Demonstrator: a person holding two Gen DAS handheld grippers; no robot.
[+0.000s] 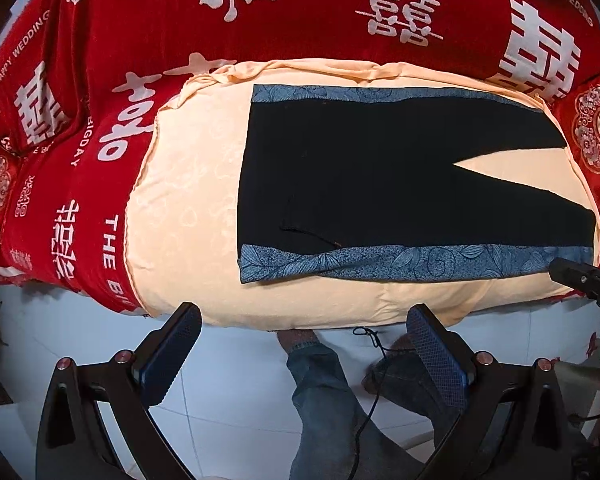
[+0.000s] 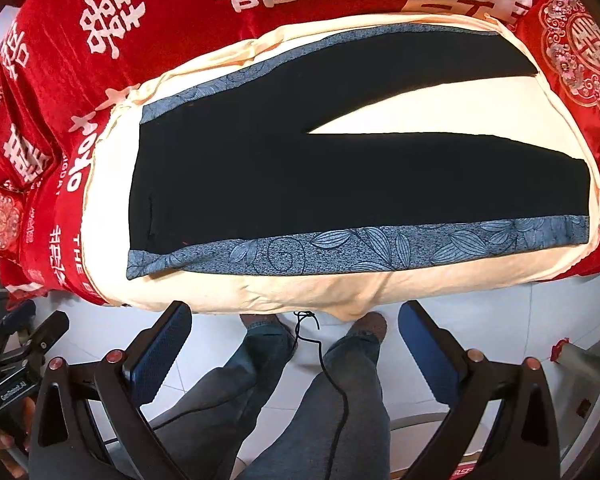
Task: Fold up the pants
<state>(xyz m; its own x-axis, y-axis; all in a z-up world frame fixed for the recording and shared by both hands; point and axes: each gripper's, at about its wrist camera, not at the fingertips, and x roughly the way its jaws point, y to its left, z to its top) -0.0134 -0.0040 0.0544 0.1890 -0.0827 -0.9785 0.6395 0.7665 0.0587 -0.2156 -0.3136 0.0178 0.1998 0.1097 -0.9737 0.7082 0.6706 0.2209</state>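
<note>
The black pants lie flat and unfolded on the cream quilt. Off the quilt's near edge, the left gripper and right gripper hover, both spread wide and empty.

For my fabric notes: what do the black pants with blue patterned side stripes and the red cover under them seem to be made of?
Black pants with blue leaf-print side stripes: probably a soft matte knit, since they lie flat without shine. Red cover with white characters: apparently velvet-like plush, showing a sheen along its folds.

Beyond the left claw, the red blanket is cut off by the frame's top edge; the person's feet are partly hidden under the bed.
</note>
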